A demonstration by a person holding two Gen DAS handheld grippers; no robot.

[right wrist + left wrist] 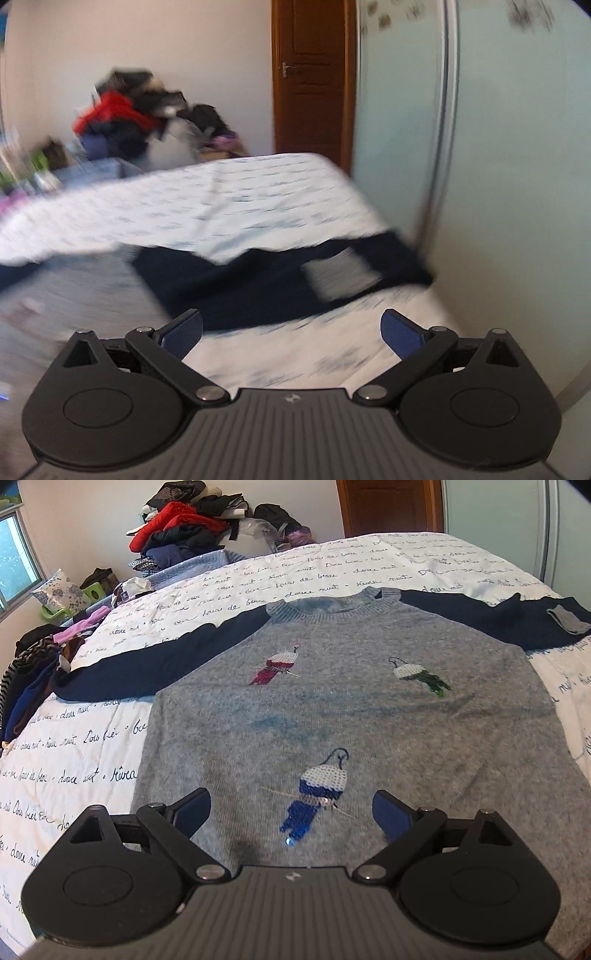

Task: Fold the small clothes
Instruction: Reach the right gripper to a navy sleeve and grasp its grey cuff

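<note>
A small grey sweater (332, 709) with navy sleeves and three embroidered bird figures lies flat, front up, on the bed. Both sleeves stretch out sideways. My left gripper (291, 808) hovers open over the sweater's lower hem, near the blue bird (317, 794), with nothing between its fingers. In the blurred right wrist view, my right gripper (291, 332) is open above the white bedspread, just short of the right navy sleeve (280, 280) with its grey elbow patch (340, 273). It holds nothing.
The bed (258, 576) has a white cover with script writing. A heap of clothes (192, 528) is piled at the far side, and more garments (33, 672) lie along the left edge. A wooden door (314, 85) and a pale wardrobe panel (517, 147) stand beyond the bed's right edge.
</note>
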